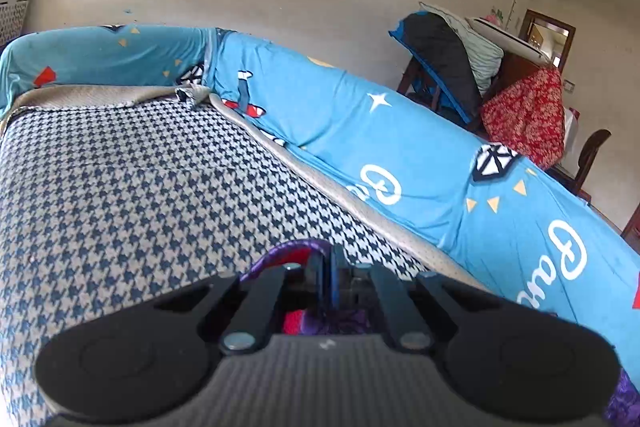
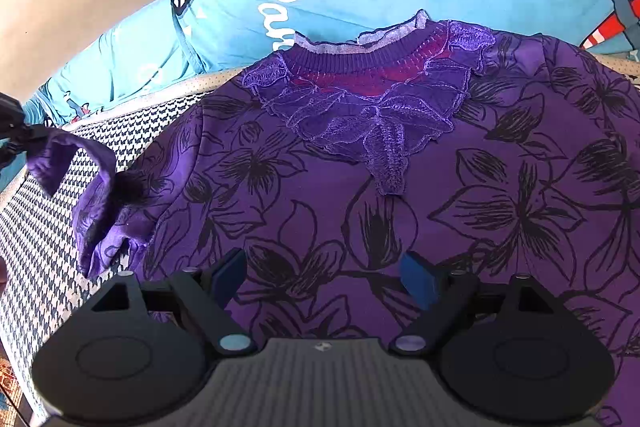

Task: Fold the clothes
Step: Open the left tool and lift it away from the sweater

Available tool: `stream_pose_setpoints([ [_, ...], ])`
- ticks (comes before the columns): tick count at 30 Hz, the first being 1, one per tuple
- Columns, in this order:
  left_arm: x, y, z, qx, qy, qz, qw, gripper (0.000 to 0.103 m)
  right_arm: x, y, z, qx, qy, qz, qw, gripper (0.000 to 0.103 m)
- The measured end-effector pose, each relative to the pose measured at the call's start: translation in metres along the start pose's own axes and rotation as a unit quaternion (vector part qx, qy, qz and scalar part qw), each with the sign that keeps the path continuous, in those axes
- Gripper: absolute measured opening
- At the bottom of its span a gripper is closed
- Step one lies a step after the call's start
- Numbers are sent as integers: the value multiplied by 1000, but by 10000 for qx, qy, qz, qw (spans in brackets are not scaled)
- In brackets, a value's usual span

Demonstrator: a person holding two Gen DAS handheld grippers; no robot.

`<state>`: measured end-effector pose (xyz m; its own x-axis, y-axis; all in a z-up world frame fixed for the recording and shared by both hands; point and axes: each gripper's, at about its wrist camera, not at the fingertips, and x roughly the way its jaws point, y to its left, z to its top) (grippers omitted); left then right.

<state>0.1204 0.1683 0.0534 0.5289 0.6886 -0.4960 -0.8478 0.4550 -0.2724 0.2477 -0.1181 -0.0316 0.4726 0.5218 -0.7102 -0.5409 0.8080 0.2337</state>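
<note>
One purple top (image 2: 360,167) under the wide-open right tool (image 2: 324,277), sleeve (image 2: 76,155) pinched — left tool (image 1: 334,267) closed.

Bright, even daylight fills both views; fisheye bending and dark corners mark the edges, with slight softness.

Purple floral-print top (image 2: 360,179), ruffled neckline, spread flat on houndstooth cushion, one sleeve (image 2: 76,163) lifted
</note>
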Motion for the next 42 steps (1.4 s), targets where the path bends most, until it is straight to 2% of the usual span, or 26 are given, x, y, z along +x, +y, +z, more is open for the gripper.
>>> stream_pose_setpoints([
  [5, -26, 41, 25, -69, -295, 347, 9989, 3, 1, 4, -2, -112, -19, -45, 9999, 84],
  [9, -35, 76, 34, -59, -337, 556, 9979, 4, 1, 6, -4, -201, -31, -96, 9997, 84],
  [19, -44, 160, 33, -523, 133, 1318, 9898, 5, 3, 15, -11, -523, -70, -202, 9984, 84],
  [22, -52, 174, 33, -255, -104, 1783, 9836, 5, 4, 15, -12, -547, -65, -186, 9983, 84],
  [26, -47, 186, 35, 39, -173, 2708, 9625, 12, 3, 15, -14, -569, -59, -158, 9982, 84],
  [28, -39, 185, 31, -10, 39, 2479, 9688, 14, 3, 16, -14, -567, -55, -162, 9982, 84],
  [31, -28, 183, 25, -83, 356, 2130, 9764, 22, 4, 17, -15, -598, -45, -182, 9980, 84],
  [34, -17, 182, 18, -156, 672, 1776, 9817, 22, 5, 18, -15, -665, -35, -187, 9976, 84],
  [36, -9, 181, 14, -205, 882, 1538, 9839, 25, 5, 19, -15, -677, -27, -194, 9975, 84],
  [40, 6, 159, -2, -12, 1287, 1097, 9856, 45, 6, 19, -15, -691, -24, -209, 9974, 84],
  [42, 14, 145, -10, 127, 1487, 881, 9849, 45, 6, 19, -16, -707, -21, -203, 9973, 84],
])
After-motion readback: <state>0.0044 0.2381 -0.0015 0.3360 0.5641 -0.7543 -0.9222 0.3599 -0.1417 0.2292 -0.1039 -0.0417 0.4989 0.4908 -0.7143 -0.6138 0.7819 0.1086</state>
